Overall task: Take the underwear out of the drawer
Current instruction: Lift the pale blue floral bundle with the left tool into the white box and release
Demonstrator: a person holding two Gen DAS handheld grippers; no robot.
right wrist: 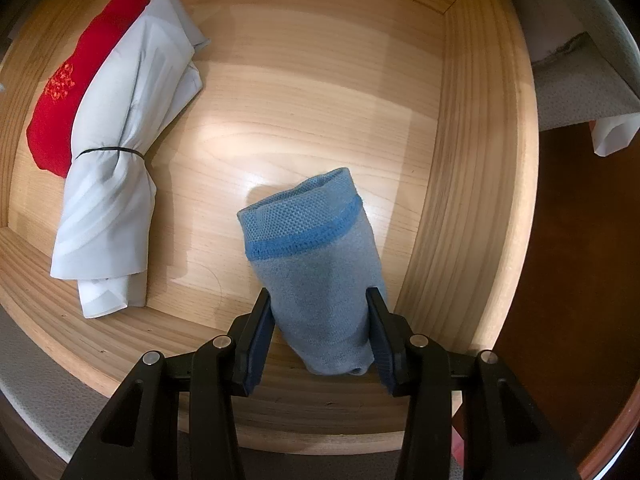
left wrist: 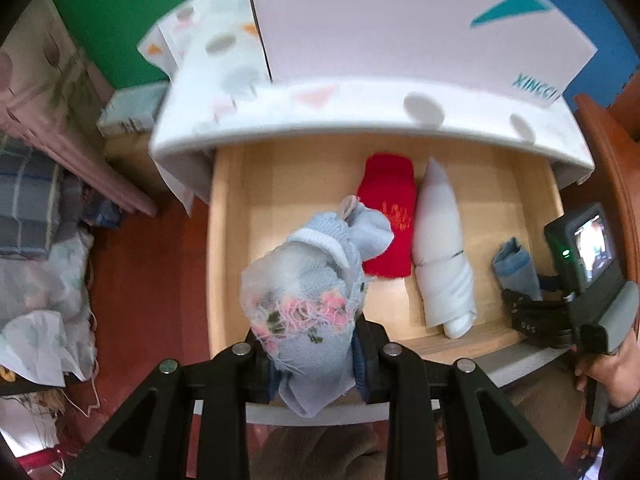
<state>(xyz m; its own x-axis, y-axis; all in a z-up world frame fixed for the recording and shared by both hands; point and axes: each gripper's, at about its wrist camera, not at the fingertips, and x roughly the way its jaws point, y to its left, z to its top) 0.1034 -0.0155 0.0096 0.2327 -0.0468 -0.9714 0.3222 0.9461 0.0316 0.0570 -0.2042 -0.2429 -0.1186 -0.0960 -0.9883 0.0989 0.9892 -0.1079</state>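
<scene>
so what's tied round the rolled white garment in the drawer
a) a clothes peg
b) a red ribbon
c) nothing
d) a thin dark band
d: in the right wrist view a thin dark band cinches the rolled white garment about midway, where it lies in the drawer against the red garment.

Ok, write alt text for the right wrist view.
The right gripper straddles a rolled blue underwear on the floor of a wooden drawer. To the left lie a white roll bound with a black band and a red roll.
</scene>
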